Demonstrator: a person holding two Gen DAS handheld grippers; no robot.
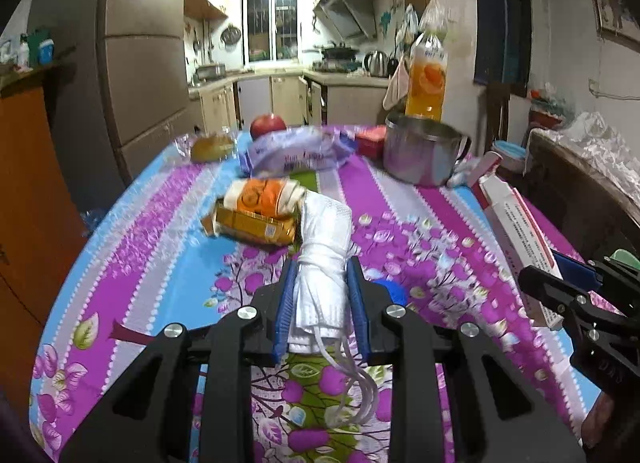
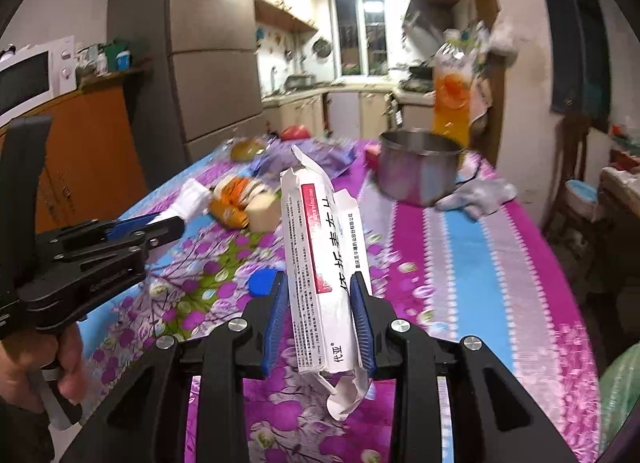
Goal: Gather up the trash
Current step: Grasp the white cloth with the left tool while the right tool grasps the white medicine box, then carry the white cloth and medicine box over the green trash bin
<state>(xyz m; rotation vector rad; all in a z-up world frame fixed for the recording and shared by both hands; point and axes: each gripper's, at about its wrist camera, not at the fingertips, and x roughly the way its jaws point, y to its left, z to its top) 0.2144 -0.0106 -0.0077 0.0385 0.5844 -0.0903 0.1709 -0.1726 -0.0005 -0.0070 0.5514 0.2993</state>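
The left gripper [image 1: 322, 283] clamps a white mask [image 1: 325, 251] (straps dangling), the right gripper [image 2: 320, 291] a carton [image 2: 316, 247], over the table [image 2: 480, 247].

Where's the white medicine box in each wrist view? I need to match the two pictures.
Left wrist: white medicine box at the right edge, held by the right gripper.
Right wrist: centre, upright between the blue pads.
Shared landmark: steel pot at the table's far end.
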